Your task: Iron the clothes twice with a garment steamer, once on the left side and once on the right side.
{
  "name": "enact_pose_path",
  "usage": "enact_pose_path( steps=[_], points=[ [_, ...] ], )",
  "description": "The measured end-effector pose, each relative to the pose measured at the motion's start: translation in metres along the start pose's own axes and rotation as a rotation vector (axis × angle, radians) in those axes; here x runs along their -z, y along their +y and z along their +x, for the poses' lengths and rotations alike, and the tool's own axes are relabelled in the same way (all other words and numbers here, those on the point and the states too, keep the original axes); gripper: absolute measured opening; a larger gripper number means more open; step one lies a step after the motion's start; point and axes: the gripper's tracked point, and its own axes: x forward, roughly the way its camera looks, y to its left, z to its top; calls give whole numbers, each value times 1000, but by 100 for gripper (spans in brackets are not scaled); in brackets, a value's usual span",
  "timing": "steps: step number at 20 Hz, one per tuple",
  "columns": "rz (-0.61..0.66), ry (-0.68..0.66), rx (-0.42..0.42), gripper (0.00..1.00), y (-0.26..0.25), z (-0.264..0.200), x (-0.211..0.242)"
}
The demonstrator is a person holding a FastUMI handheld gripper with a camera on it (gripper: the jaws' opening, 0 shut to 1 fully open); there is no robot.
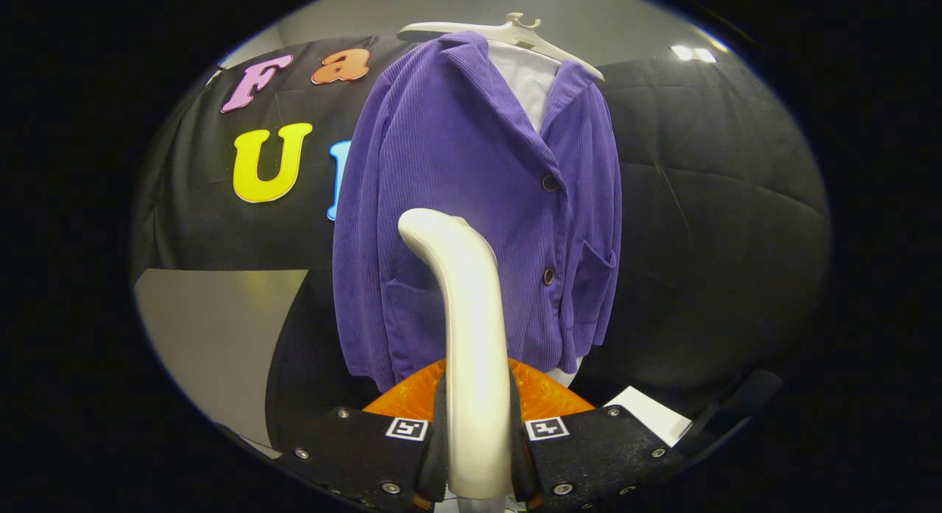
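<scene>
Between the fingers (pixel 440 432) stands the clamped steamer (pixel 471 336), jacket (pixel 471 174) beyond.

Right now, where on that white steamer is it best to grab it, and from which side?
By its long handle, as here: the gripper is shut on the steamer, one finger on each side of the narrow, upright, straight lower stretch. That stretch fits between the fingers, and the bent head at the top stays free, pointing at the purple jacket hanging beyond.
</scene>
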Motion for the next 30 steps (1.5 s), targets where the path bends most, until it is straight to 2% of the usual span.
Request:
enact_pose_path(
  steps=[26, 30],
  points=[
    [15, 99, 51, 34, -11, 23, 79],
    [-32, 147, 50, 34, -15, 24, 101]
  ],
)
